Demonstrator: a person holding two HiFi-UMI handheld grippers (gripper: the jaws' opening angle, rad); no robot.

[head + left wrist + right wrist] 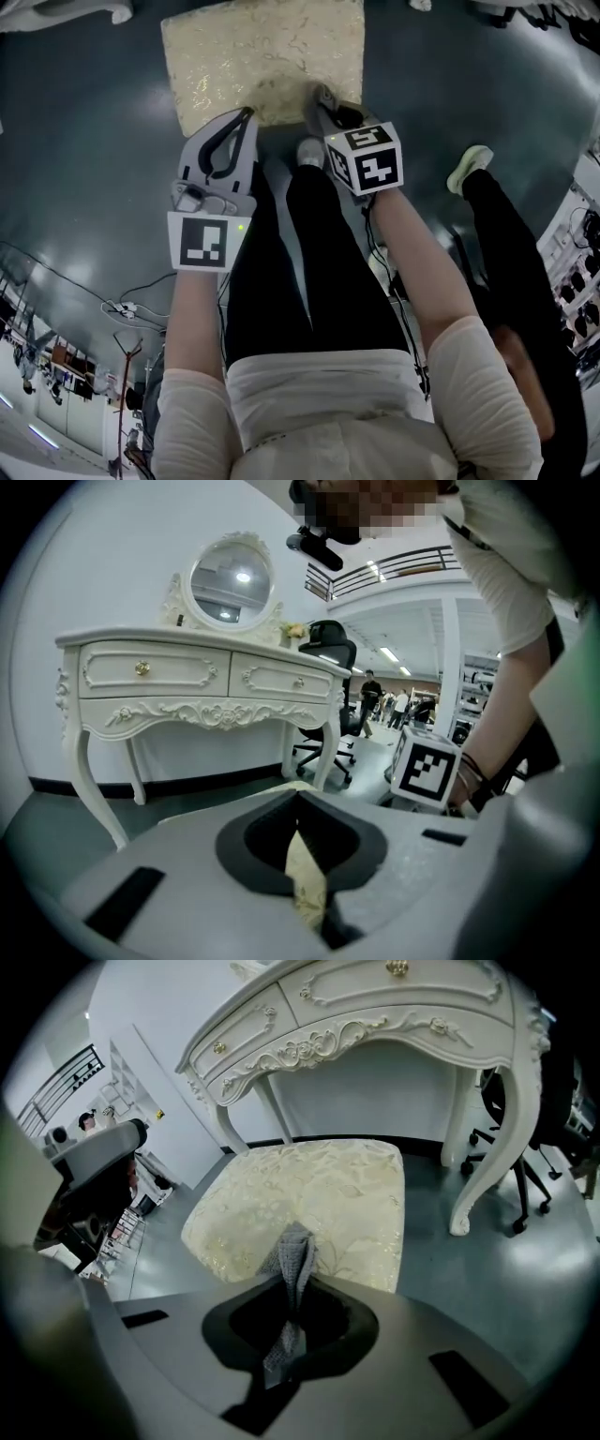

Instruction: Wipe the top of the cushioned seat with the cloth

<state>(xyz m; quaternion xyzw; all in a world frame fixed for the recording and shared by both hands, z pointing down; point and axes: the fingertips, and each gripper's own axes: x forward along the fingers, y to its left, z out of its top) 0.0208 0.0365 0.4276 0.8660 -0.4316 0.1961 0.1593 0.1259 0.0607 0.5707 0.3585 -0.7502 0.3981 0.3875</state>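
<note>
Right gripper view: the right hand-held gripper [292,1283] pinched the cloth [295,1246], with the cushioned seat [319,1194] just ahead. The left hand-held gripper [296,797] maybe pinched its near edge.

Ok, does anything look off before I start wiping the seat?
Nothing is spilled or damaged. Two small things stand out. The left gripper is shut on a fold of cream cover, apparently at the near edge of the seat. The cloth in the right gripper is bunched into a narrow strip, not spread flat.
</note>
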